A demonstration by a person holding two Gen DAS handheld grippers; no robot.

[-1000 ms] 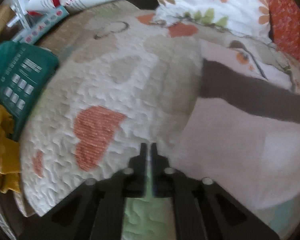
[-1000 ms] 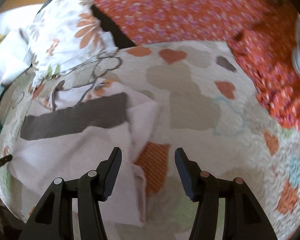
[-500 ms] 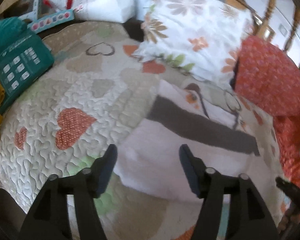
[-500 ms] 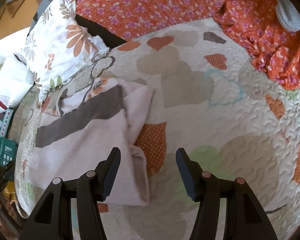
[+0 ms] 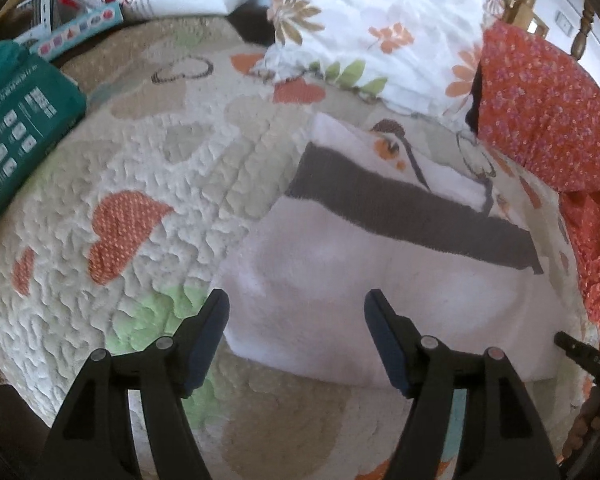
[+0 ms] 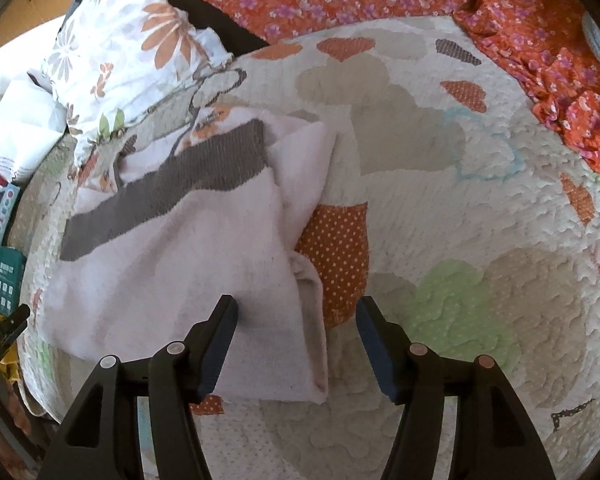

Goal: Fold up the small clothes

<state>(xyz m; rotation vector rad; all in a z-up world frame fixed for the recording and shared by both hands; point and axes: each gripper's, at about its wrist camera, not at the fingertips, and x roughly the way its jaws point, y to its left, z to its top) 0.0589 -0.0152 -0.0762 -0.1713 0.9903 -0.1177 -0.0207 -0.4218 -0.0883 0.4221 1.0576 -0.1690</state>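
We see the left gripper (image 5: pixel 296 328) with its jaws spread wide and nothing between them, held above the near edge of the pale garment (image 5: pixel 372 280). The right gripper (image 6: pixel 296 332) is likewise spread wide and empty, with its left finger over the cloth and its right finger over the bare quilt (image 6: pixel 480 208).

The pale garment (image 6: pixel 188 264) lies on the quilt, roughly folded: a fuzzy, pinkish-white knit with a broad dark grey-brown band across it and a white section beyond the band carrying a small orange and brown motif. From the right wrist view we see its right side doubled over in loose layers, with a rolled edge running down to a pointed near corner. We cannot tell what kind of garment it is, since sleeves or openings are not visible.

The quilt (image 5: pixel 148 184) is cream with orange, beige and green hearts. Beyond the garment sits a floral pillow (image 5: pixel 380 32), touching its far edge, and an orange flowered fabric (image 5: pixel 548 112) to the right. At the left edge of the left wrist view we see a teal package (image 5: pixel 16 128), partly cut off, its print too small to read.
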